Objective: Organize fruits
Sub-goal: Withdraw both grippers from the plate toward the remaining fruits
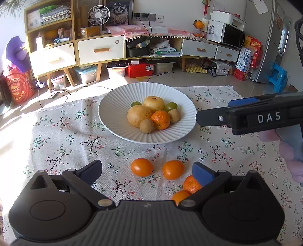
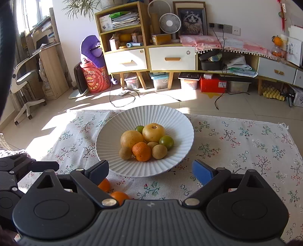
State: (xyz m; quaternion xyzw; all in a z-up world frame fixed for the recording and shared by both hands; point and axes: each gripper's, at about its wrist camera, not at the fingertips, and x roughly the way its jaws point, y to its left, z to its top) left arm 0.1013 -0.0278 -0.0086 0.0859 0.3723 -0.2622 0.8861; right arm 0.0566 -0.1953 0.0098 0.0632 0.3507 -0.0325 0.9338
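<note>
Remaining outside the white plate (image 1: 121, 130): four orange fruits (image 1: 141, 167) on the floral tablecloth (image 1: 62, 136) toward its near edge. Already collected in the plate: seven fruits (image 1: 139, 115). Left gripper (image 1: 146, 170) and right gripper (image 2: 150, 171) are held open, empty.

A plate (image 1: 113, 113) sat on the tablecloth (image 1: 62, 136) covering the counter, with a mandarin (image 1: 160, 119) at the front of the fruit piled in it. Four more fruits (image 1: 141, 167) lay on the cloth in front of the plate. Beyond the counter, a cabinet (image 1: 100, 50) stood against the wall, a fan (image 1: 98, 14) on top.
</note>
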